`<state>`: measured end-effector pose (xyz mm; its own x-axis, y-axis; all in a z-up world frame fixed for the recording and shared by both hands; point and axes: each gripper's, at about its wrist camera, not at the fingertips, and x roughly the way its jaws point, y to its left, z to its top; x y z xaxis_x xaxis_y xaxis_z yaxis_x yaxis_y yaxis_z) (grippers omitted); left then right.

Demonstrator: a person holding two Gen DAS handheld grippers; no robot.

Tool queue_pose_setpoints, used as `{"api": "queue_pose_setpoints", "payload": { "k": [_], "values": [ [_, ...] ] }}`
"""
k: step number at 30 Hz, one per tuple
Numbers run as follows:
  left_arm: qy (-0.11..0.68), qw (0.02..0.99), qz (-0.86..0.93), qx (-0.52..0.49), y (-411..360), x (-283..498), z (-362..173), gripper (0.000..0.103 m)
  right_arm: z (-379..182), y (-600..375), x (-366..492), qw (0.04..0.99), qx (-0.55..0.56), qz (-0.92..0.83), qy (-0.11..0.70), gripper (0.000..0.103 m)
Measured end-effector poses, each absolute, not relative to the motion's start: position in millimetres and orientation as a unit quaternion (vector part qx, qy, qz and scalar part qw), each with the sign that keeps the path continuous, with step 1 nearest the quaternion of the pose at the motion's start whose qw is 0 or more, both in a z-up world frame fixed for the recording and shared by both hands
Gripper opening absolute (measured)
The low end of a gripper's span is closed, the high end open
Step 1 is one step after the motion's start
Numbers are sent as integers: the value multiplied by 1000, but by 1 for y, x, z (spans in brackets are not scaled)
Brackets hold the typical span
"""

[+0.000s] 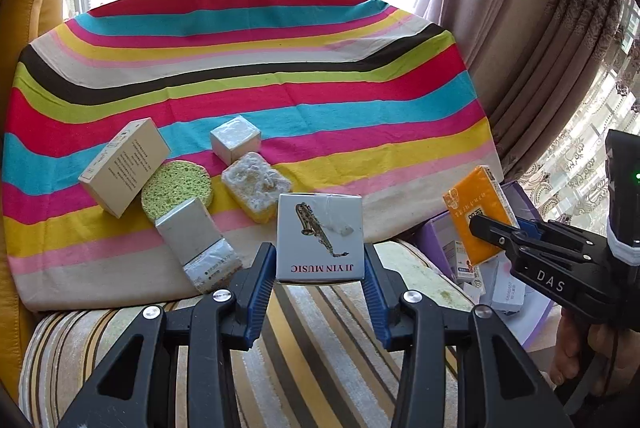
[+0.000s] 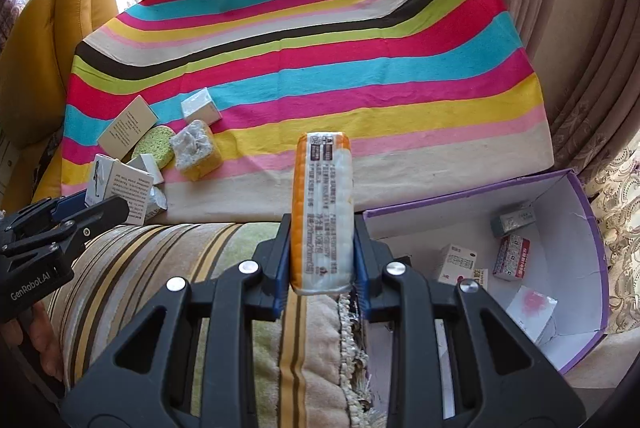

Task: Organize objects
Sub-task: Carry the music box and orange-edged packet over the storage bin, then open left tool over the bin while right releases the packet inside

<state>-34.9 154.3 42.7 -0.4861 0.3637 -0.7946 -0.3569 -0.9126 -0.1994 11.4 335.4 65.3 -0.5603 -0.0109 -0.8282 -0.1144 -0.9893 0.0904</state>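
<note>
**Both grippers loaded above the sofa edge; storage box at right**

The left gripper (image 1: 320, 264) is clamped on a white square box printed "JI YIN MUSIC" with a saxophone picture (image 1: 320, 236). The blue pads press on the box's left and right sides, and the box is held clear of the surface, printed face toward the camera, lettering inverted.

The right gripper (image 2: 320, 260) is clamped on an orange-and-white tissue pack (image 2: 322, 211). The pack stands on end between the pads, narrow printed side toward the camera. In the left wrist view the same pack (image 1: 476, 211) shows its orange face, held above the near left corner of the purple box.

The purple open box (image 2: 592, 228), white inside, sits to the right of the sofa cushion, below the edge of the striped cloth. It holds several small packages: a grey carton (image 2: 514, 222), a pink-and-white carton (image 2: 512, 256), a white medicine carton (image 2: 456, 262) and a white packet with a pink mark (image 2: 534, 308).

On the multicoloured striped cloth (image 1: 280, 67), a group of items lies left of centre:
- a beige carton with printed text (image 1: 124, 167), tilted;
- a round green sponge (image 1: 176, 183), touching the beige carton;
- a small wrapped silver cube (image 1: 235, 139);
- a wrapped yellow sponge (image 1: 256, 185), just in front of the cube;
- a grey-silver carton (image 1: 196, 240), lying over the green sponge's near edge.

A striped sofa cushion (image 1: 300, 348) lies below both grippers.
</note>
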Motion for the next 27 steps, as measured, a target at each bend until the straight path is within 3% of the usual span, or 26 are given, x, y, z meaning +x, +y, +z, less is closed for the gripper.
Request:
{"api": "queue_pose_setpoints", "payload": {
  "k": [27],
  "values": [
    [53, 364, 799, -476, 314, -5, 39, 44, 55, 469, 70, 188, -451, 867, 96, 32]
  ]
}}
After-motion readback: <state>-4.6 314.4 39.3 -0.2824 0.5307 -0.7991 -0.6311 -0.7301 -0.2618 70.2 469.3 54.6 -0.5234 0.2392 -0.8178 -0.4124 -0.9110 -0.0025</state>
